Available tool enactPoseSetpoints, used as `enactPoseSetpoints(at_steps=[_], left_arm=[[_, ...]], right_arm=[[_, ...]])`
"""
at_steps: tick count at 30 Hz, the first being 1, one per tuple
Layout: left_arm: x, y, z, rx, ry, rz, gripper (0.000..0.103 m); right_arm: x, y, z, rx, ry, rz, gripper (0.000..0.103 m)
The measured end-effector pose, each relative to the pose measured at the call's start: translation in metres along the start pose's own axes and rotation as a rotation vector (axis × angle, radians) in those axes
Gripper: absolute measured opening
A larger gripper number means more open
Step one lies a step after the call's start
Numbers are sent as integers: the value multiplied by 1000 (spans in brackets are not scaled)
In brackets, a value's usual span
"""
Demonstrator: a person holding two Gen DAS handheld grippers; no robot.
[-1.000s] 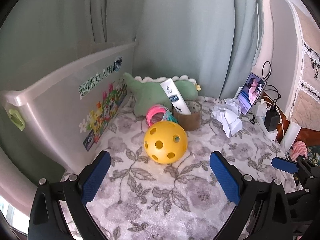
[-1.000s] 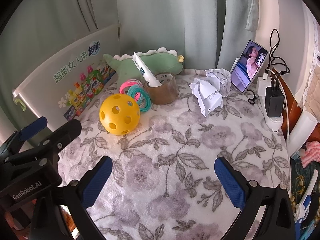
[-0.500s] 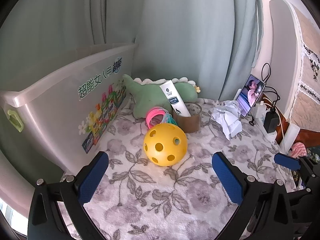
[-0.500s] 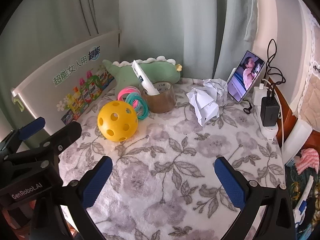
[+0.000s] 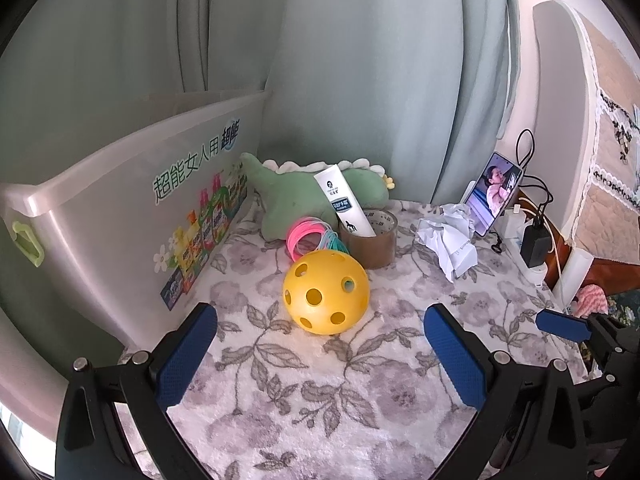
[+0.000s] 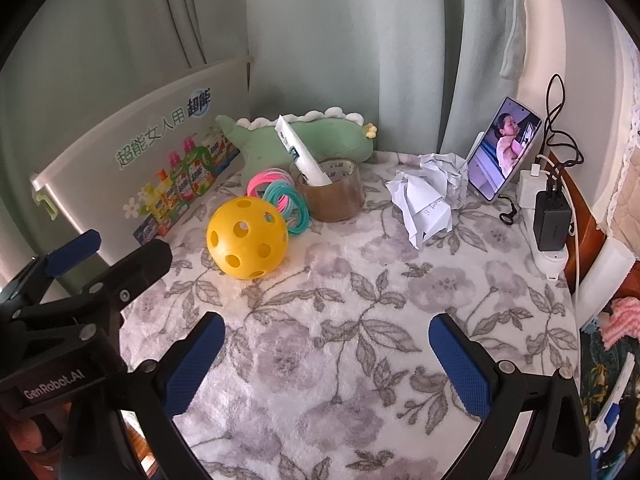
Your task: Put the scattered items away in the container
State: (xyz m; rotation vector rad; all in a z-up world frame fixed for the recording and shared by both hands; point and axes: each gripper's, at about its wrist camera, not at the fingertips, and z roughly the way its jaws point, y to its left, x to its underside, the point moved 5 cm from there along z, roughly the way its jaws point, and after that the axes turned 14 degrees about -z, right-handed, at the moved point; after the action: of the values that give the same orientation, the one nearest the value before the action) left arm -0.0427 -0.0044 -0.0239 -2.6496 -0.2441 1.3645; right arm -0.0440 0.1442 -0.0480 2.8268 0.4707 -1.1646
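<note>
Left gripper [image 5: 320,354] and right gripper [image 6: 326,360] hover with jaws spread wide and empty over a floral cloth [image 6: 360,300].

The yellow holed ball [image 5: 326,298] lies just ahead of the left gripper, beside the plastic storage bin [image 5: 120,224]. It looks light, stiff and prone to rolling, so grip across its middle. Open cloth lies nearby; the bin's tall wall must be cleared.

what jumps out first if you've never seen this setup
The yellow holed ball in the middle of the floral cloth, just ahead of the open left gripper. Behind it, a white tube stands tilted in a tape roll, and a lit phone leans at the right.
</note>
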Motion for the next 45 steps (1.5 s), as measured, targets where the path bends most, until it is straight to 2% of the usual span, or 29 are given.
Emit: enactPoseSetpoints(at_steps=[13, 21, 26, 31, 35, 39, 45], left_arm=[[1, 4, 7, -5, 21, -7, 103], [0, 14, 22, 15, 69, -26, 103], [0, 28, 42, 24, 114, -81, 103], [5, 33, 78, 22, 197, -128, 103], [2, 34, 98, 43, 213, -156, 103], [1, 33, 115, 33, 222, -133, 103], [8, 29, 132, 128, 272, -138, 103]], right_arm=[[4, -4, 7, -3, 28, 24, 103], [8, -11, 20, -45, 46, 54, 103], [6, -33, 32, -66, 53, 130, 103], [-13, -34, 49, -185, 20, 152, 103], [-31, -18, 72, -309, 17, 163, 103], [-47, -8, 100, -364, 39, 206, 103], [-62, 1, 139, -483, 81, 241, 101]])
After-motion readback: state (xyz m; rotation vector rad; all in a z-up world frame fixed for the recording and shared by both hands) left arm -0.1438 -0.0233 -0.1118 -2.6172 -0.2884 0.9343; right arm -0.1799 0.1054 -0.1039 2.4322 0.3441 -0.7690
